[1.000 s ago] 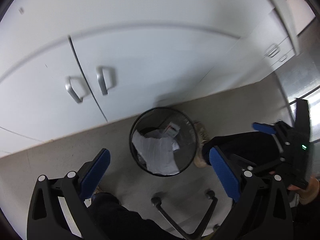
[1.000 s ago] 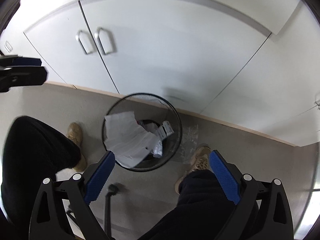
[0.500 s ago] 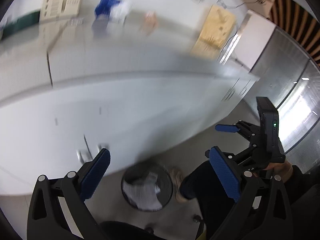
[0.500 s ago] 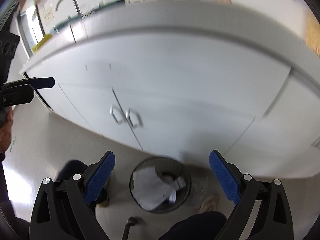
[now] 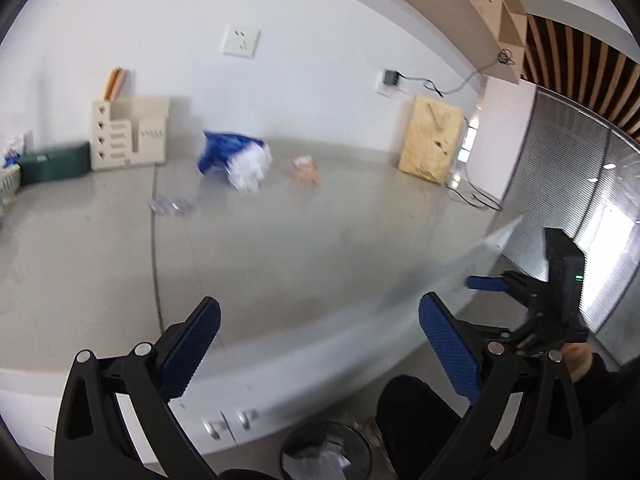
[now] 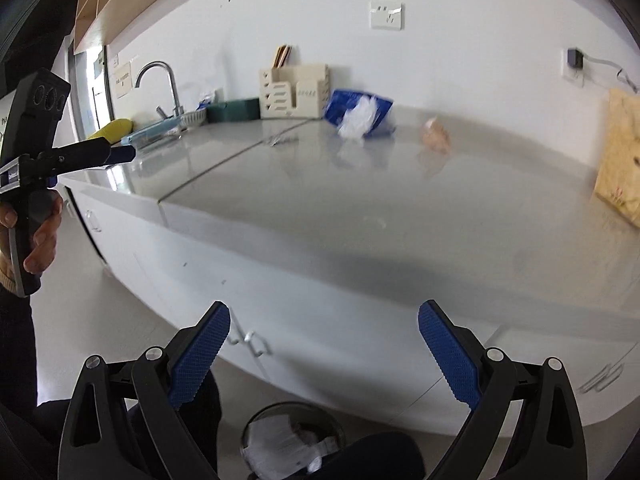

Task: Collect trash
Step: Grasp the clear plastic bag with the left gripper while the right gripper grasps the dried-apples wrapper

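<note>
Grey countertop (image 5: 304, 240) runs along a white wall above white cabinet doors (image 6: 304, 320), with a sink and curved faucet (image 6: 160, 80) at its far left end. Trash on the counter: a crumpled blue-and-white plastic bag (image 5: 236, 160) near the back wall, a small crumpled pinkish scrap (image 5: 306, 168) just to its right, and a clear, crinkled plastic wrapper (image 5: 172, 204) lying nearer the front, left of the bag; all three are somewhat blurred. Behind them stand a cream desk organiser (image 5: 128, 136) and a brown paper bag (image 5: 432, 144). On the floor below the counter edge sits a black mesh wastebasket (image 6: 292, 440) containing crumpled white paper. Left gripper (image 5: 320, 340): jaws spread wide, nothing between the blue pads. Right gripper (image 6: 324, 344): likewise wide open and empty, held in front of the counter edge, above the wastebasket.
</note>
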Motion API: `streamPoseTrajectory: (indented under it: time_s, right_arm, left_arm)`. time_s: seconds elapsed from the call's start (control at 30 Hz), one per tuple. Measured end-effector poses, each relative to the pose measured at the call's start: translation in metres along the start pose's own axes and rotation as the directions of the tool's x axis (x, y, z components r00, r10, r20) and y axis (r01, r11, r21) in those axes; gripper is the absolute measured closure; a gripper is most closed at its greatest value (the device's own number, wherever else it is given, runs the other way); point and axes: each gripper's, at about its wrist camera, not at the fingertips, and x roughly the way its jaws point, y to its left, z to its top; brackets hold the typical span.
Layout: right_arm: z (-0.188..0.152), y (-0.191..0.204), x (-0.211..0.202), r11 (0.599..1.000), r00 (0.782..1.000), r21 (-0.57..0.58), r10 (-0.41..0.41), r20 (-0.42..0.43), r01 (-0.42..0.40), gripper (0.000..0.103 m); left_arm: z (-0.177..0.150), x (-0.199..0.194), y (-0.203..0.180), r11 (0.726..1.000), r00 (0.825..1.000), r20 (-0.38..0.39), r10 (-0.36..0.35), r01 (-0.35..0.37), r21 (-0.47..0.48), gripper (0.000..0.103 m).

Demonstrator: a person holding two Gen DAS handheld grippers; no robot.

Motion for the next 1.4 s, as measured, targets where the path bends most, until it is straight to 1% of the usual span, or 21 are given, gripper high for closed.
streamPoseTrajectory:
  time_s: [0.07, 0.1, 0.17, 0.23, 0.37, 0.43, 0.57, 0.7, 0.8, 0.87, 1.0, 1.07, 1.1, 1.17, 1.2, 1.23, 1.27, 1.3, 1.33, 1.37, 1.4]
  right_arm:
    - [0.010, -0.005, -0.004, 0.999, 0.999, -0.010, -0.030, 0.022, 0.030, 0.007]
    - [0.017, -0.009, -0.006, 0.999, 0.999, -0.018, -0.029, 0.034, 0.030, 0.006]
    - [0.028, -0.019, -0.006, 0.998, 0.997, -0.018, -0.057, 0.051, 0.058, 0.006]
    - [0.042, -0.031, -0.003, 0.998, 0.995, -0.016, -0.066, 0.068, 0.068, 0.005]
    - [0.070, -0.057, 0.015, 0.997, 0.994, 0.010, -0.072, 0.083, 0.071, 0.005]
    - [0.079, -0.067, 0.028, 0.997, 0.994, 0.021, -0.074, 0.084, 0.073, 0.005]
    - [0.107, -0.097, 0.069, 0.996, 0.994, 0.020, -0.091, 0.061, 0.090, 0.005]
    - [0.134, -0.127, 0.108, 0.998, 0.998, 0.036, -0.058, 0.032, 0.057, 0.005]
    - [0.156, -0.149, 0.150, 0.999, 1.000, 0.048, 0.014, -0.021, -0.013, 0.005]
    - [0.171, -0.165, 0.182, 0.998, 0.999, 0.066, 0.000, -0.052, 0.004, 0.005]
    - [0.194, -0.183, 0.234, 0.999, 0.996, 0.055, 0.003, -0.091, 0.002, 0.005]
    - [0.202, -0.189, 0.259, 0.999, 0.993, 0.038, -0.003, -0.117, 0.008, 0.005]
    - [0.206, -0.194, 0.274, 0.999, 0.991, 0.031, -0.023, -0.134, 0.028, 0.005]
    - [0.214, -0.202, 0.296, 0.997, 0.983, 0.023, -0.067, -0.173, 0.072, 0.006]
    - [0.218, -0.204, 0.303, 0.997, 0.979, 0.018, -0.074, -0.188, 0.079, 0.006]
    - [0.219, -0.205, 0.305, 0.997, 0.980, 0.016, -0.075, -0.184, 0.080, 0.006]
    - [0.221, -0.206, 0.308, 0.997, 0.984, 0.019, -0.067, -0.167, 0.071, 0.006]
    - [0.224, -0.208, 0.312, 0.999, 0.985, 0.028, -0.041, -0.167, 0.047, 0.007]
    - [0.225, -0.210, 0.316, 0.999, 0.985, 0.038, -0.029, -0.173, 0.037, 0.014]
    - [0.224, -0.213, 0.320, 0.998, 0.983, 0.054, -0.028, -0.182, 0.038, 0.021]
    - [0.222, -0.216, 0.325, 0.997, 0.979, 0.066, -0.016, -0.205, 0.030, 0.040]
  left_arm:
    - [0.009, 0.004, 0.001, 0.999, 0.999, 0.017, 0.032, -0.032, 0.009, 0.004]
    - [0.015, 0.007, 0.001, 0.999, 0.998, 0.026, 0.049, -0.049, 0.010, 0.004]
    - [0.025, 0.014, 0.005, 0.997, 0.997, 0.030, 0.074, -0.074, 0.010, 0.004]
    - [0.036, 0.029, 0.008, 0.994, 0.994, 0.025, 0.110, -0.110, 0.018, 0.004]
    - [0.055, 0.060, 0.018, 0.991, 0.991, 0.010, 0.131, -0.131, 0.032, 0.004]
    - [0.067, 0.080, 0.025, 0.991, 0.991, -0.004, 0.133, -0.133, 0.036, 0.004]
    - [0.090, 0.127, 0.037, 0.988, 0.988, -0.044, 0.145, -0.142, 0.054, 0.004]
    - [0.122, 0.181, 0.049, 0.987, 0.985, -0.077, 0.152, -0.148, 0.053, 0.004]
    - [0.144, 0.232, 0.059, 0.982, 0.973, -0.136, 0.184, -0.177, 0.063, 0.004]
    - [0.156, 0.273, 0.070, 0.976, 0.960, -0.180, 0.217, -0.211, 0.051, 0.004]
    - [0.165, 0.329, 0.086, 0.970, 0.941, -0.233, 0.244, -0.242, 0.035, 0.005]
    - [0.168, 0.345, 0.090, 0.968, 0.935, -0.252, 0.250, -0.251, 0.030, 0.005]
    - [0.169, 0.351, 0.089, 0.962, 0.925, -0.266, 0.272, -0.267, 0.055, 0.005]
    - [0.170, 0.361, 0.085, 0.953, 0.916, -0.265, 0.301, -0.285, 0.101, 0.005]
    - [0.169, 0.363, 0.084, 0.951, 0.912, -0.271, 0.308, -0.289, 0.109, 0.006]
    - [0.167, 0.368, 0.084, 0.941, 0.898, -0.284, 0.337, -0.316, 0.118, 0.011]
    - [0.166, 0.371, 0.084, 0.939, 0.892, -0.294, 0.344, -0.323, 0.119, 0.022]
    - [0.166, 0.374, 0.082, 0.945, 0.895, -0.303, 0.328, -0.307, 0.115, 0.027]
    - [0.165, 0.376, 0.081, 0.950, 0.899, -0.306, 0.313, -0.292, 0.113, 0.028]
    - [0.163, 0.377, 0.079, 0.950, 0.899, -0.307, 0.313, -0.289, 0.121, 0.034]
    - [0.163, 0.377, 0.077, 0.945, 0.896, -0.302, 0.326, -0.299, 0.133, 0.048]
